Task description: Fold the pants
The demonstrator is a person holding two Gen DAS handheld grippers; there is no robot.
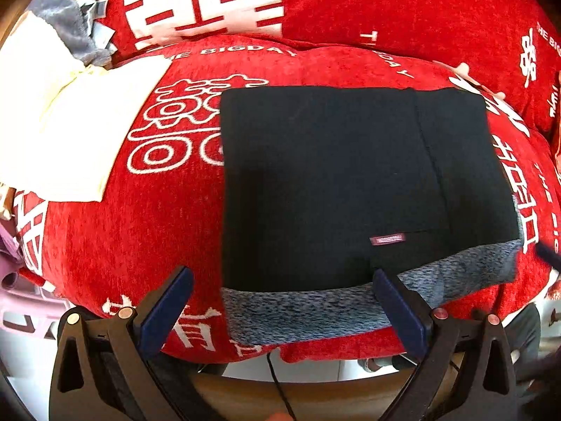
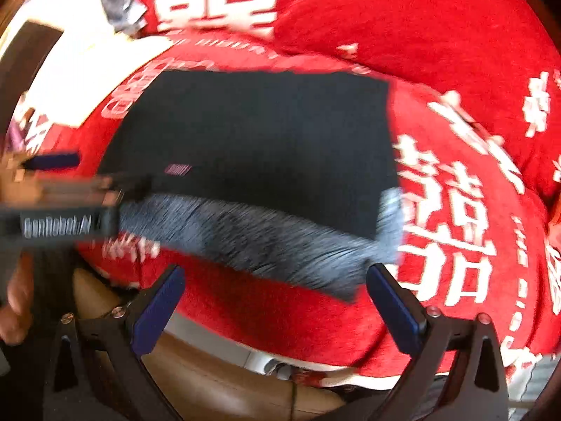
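I see folded black pants (image 1: 333,182) on the red cushion (image 1: 140,231); my left gripper (image 1: 280,284) and right gripper (image 2: 277,280) gape wide, empty; right view blurred, probably motion.

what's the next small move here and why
Probably draw both claws back and leave the pants alone. They already lie as a flat, squared black rectangle on the red cushion, grey lining showing along the near edge, and left claw and right claw are open, holding nothing.

Setting: home living area.
Seating: cushions under a red chenille cover (image 1: 147,231) printed with white double-happiness characters.
Laundry: folded cream cloth (image 1: 63,129), grey garment (image 1: 66,17) on the cushions.
Floor: pale tile (image 1: 315,373).
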